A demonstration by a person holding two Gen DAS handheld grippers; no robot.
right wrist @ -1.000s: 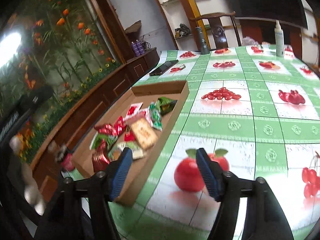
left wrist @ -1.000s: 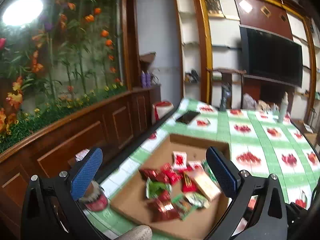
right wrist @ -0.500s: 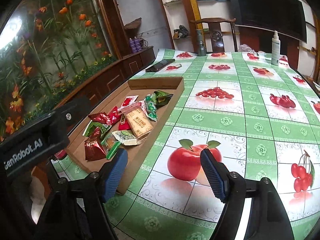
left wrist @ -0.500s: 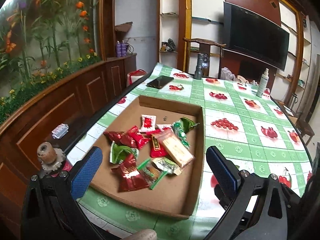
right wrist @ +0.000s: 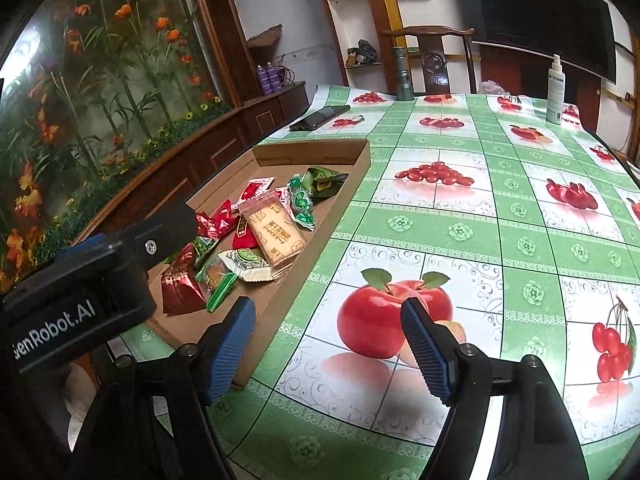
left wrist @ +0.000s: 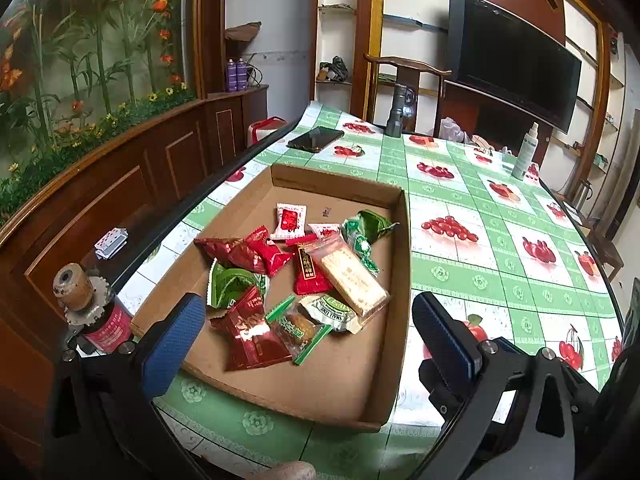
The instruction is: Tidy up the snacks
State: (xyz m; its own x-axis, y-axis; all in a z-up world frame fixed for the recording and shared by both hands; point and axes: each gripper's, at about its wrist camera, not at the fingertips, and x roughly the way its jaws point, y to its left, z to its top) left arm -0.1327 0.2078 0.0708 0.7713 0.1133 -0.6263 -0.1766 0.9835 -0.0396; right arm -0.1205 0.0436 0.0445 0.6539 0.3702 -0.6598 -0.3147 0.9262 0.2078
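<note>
A shallow cardboard tray (left wrist: 362,408) sat on a table (left wrist: 480,276) covered in a green-and-white fruit-print cloth, holding one loose heap of about eleven wrapped snacks. Counted, there were roughly five red packets (left wrist: 250,334), two white packets with red print (left wrist: 289,221), about three green ones (left wrist: 230,282), a pale-wrapped snack with a green label, and one long clear-wrapped biscuit bar (left wrist: 349,274) lying across the top. One black phone (left wrist: 315,139), one grey flashlight (left wrist: 396,114) and one white spray bottle (left wrist: 525,156) stood farther back, with one red-labelled bottle (left wrist: 94,312) just beside the tray's near left corner. The left gripper (left wrist: 308,334) hung over the near end of the tray, its tongs spread wide and holding nothing. The right gripper (right wrist: 328,340) hovered over a printed apple beside the tray, tongs likewise spread and bare. Compared with a second earlier, the left gripper had tipped downward and nearer the tray, bringing the whole heap into sight; the snacks themselves had not shifted.
</note>
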